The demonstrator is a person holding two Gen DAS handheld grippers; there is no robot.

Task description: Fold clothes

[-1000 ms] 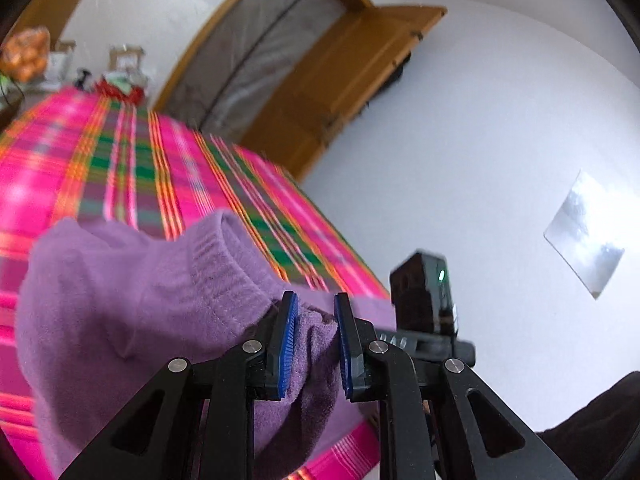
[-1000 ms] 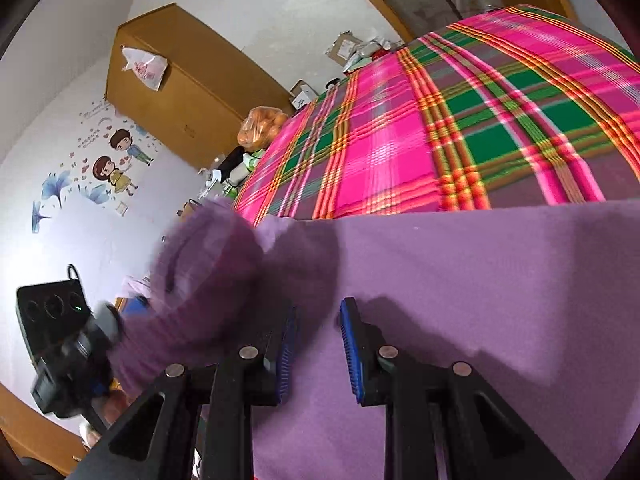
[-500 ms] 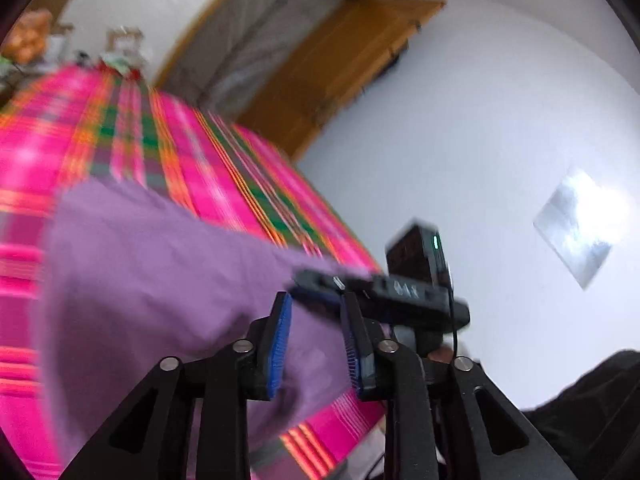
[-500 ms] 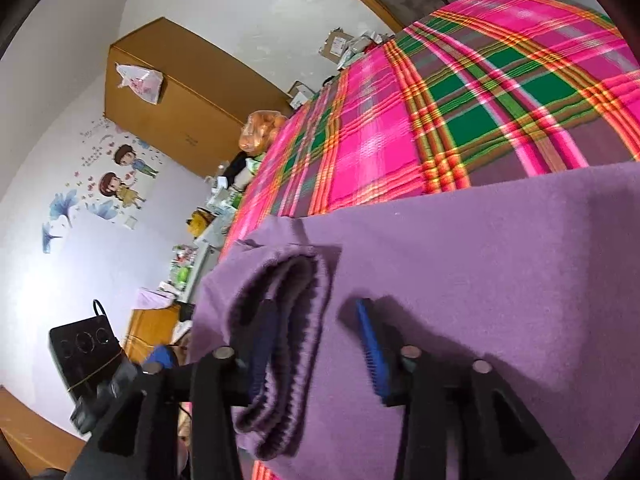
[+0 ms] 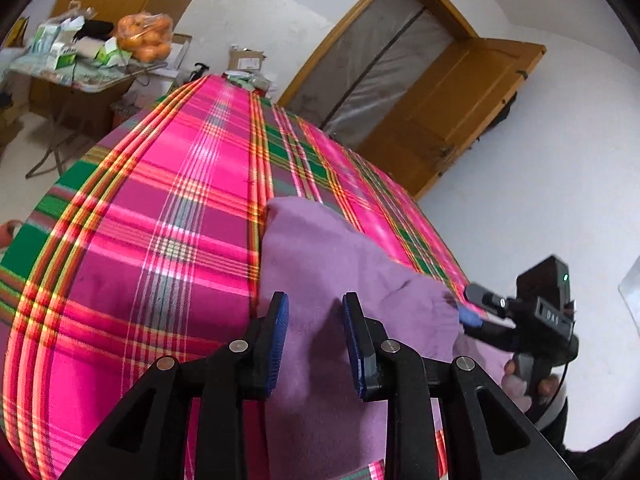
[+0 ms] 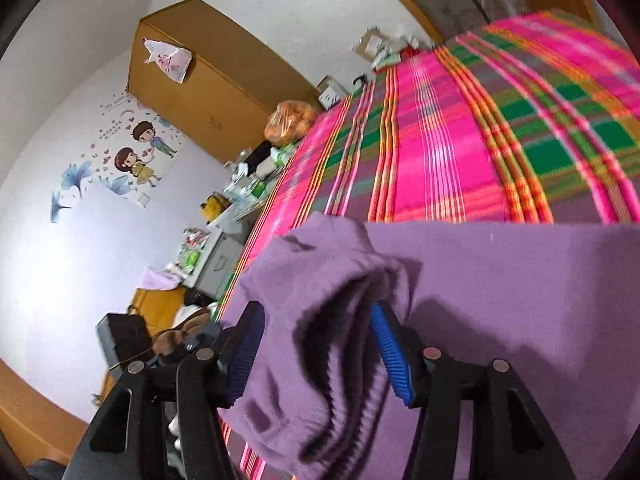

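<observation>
Purple knit garment [image 6: 500,300] is spread flat on the plaid bedcover [image 5: 160,240] for folding, its ribbed sleeve end lying loose (pads clear) between the opening right gripper [image 6: 316,344], while the part-open left gripper [image 5: 314,344] holds nothing

One purple knit sweater [image 5: 332,264]; one pink-green plaid bedspread [image 5: 168,216]; one orange bag of fruit [image 5: 146,36], far left; two black two-finger grippers [image 5: 314,338] [image 6: 318,350].

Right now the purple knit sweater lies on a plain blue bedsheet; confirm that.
Not quite: the purple knit sweater lies on a pink, green and orange plaid bedsheet, not a plain blue one. The left wrist view shows the plaid clearly.
</observation>
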